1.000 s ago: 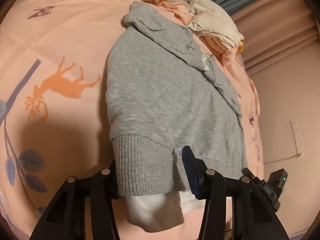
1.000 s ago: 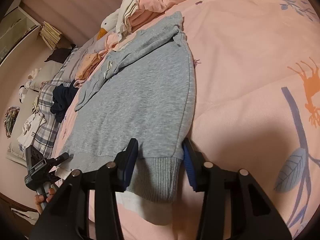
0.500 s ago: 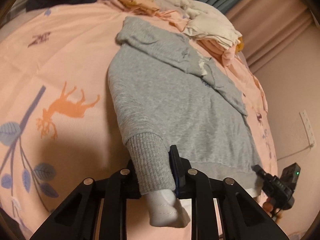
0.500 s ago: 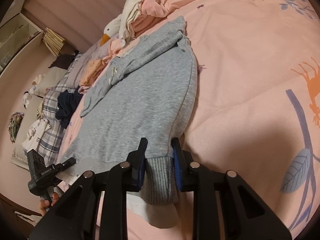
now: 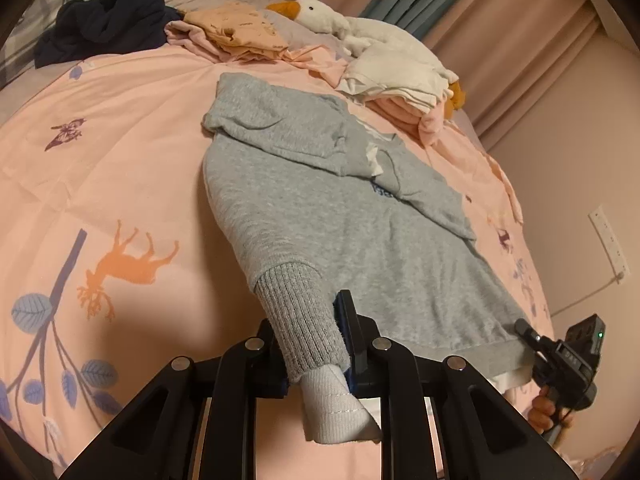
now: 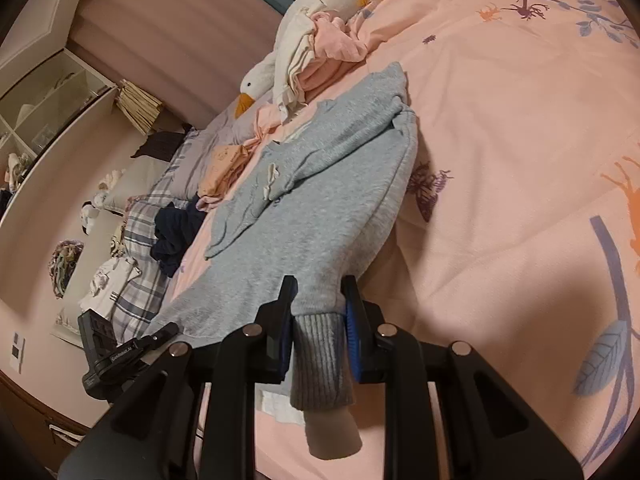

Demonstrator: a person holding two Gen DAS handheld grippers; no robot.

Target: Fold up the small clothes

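1. Grey sweater (image 5: pixel 320 216) lies flat across centre of frame in both views, on the pink bedspread (image 5: pixel 120 168); sleeves folded over its chest, hem toward bottom of frame.
2. My left gripper (image 5: pixel 316 344), bottom centre of left view: jaws just closed in, now narrow, clamped on a ribbed grey cuff (image 5: pixel 304 320) at the hem corner. White inner layer (image 5: pixel 332 412) hangs out below the cuff.
3. My right gripper (image 6: pixel 318 328), bottom centre of right view: jaws also just closed in, narrow, pinching the other ribbed cuff (image 6: pixel 320 360) at that corner; pale fabric pokes out under it.
4. Each view shows the other gripper at the hem's far corner: lower right in left view, lower left in right view.
5. Beyond the sweater, toward top of frame: stack of cream & pink clothes (image 5: pixel 400 84), a plush goose (image 5: pixel 320 12) touching it, orange garment (image 5: pixel 236 32), dark navy heap (image 5: pixel 108 16) upper left.
6. Curtains (image 5: pixel 500 40) upper right in left view; shelf unit (image 6: pixel 48 96) upper left in right view.
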